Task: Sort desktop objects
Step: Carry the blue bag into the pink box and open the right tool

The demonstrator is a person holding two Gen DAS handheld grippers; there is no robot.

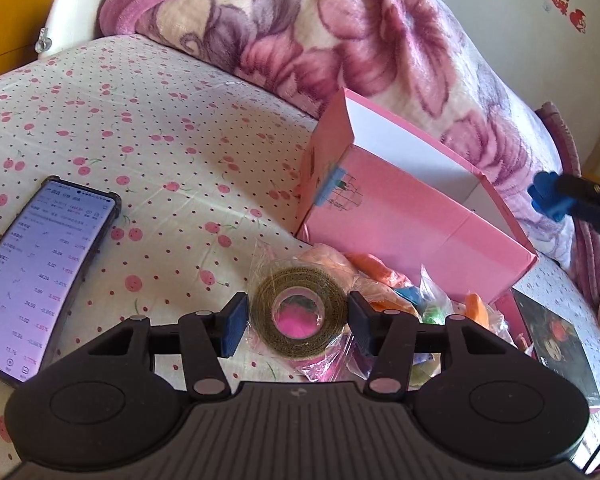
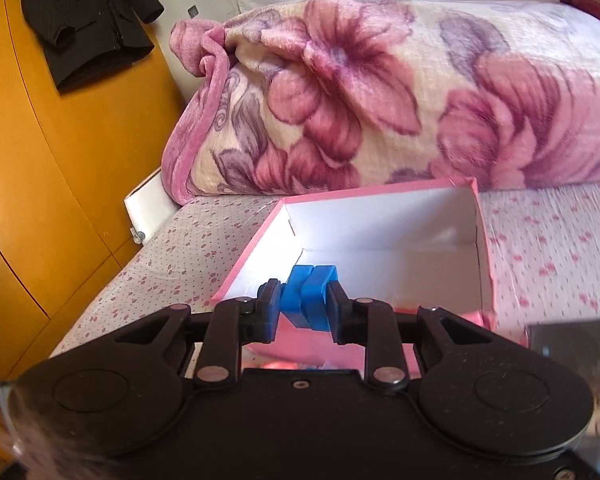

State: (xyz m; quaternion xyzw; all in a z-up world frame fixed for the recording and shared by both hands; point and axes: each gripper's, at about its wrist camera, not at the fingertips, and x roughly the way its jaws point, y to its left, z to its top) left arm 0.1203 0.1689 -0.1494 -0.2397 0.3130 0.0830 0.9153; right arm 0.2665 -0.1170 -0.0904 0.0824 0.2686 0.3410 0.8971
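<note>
With its jaws spread wide, the left gripper [image 1: 298, 316] sits low over the cherry-print sheet [image 1: 148, 128], straddling a tape roll [image 1: 299, 311] without visibly touching it; gaps show on both sides between pads and roll. Tape roll is gold-brown, lying flat, hollow core facing up, resting on a pile of clear plastic bags with coloured bits [image 1: 400, 292] that lies right in front of the pink box [image 1: 412, 216]. Pink box stands open, white inside, on the sheet, with the floral blanket [image 1: 340, 32] rolled up behind it. Left of the box, well apart, a phone [image 1: 40, 276] lies screen-up and lit. Just right of the box a dark book [image 1: 556, 344] lies flat. Right gripper [image 2: 304, 300] is clamped on a blue block [image 2: 310, 294], pads pressing both sides, held above the near rim of the pink box [image 2: 380, 232], over its open white interior. From the left wrist view the right gripper [image 1: 556, 196] with the blue block [image 1: 544, 194] shows at the box's far right side. Box interior looks mostly bare; near bottom hidden by the gripper.
</note>
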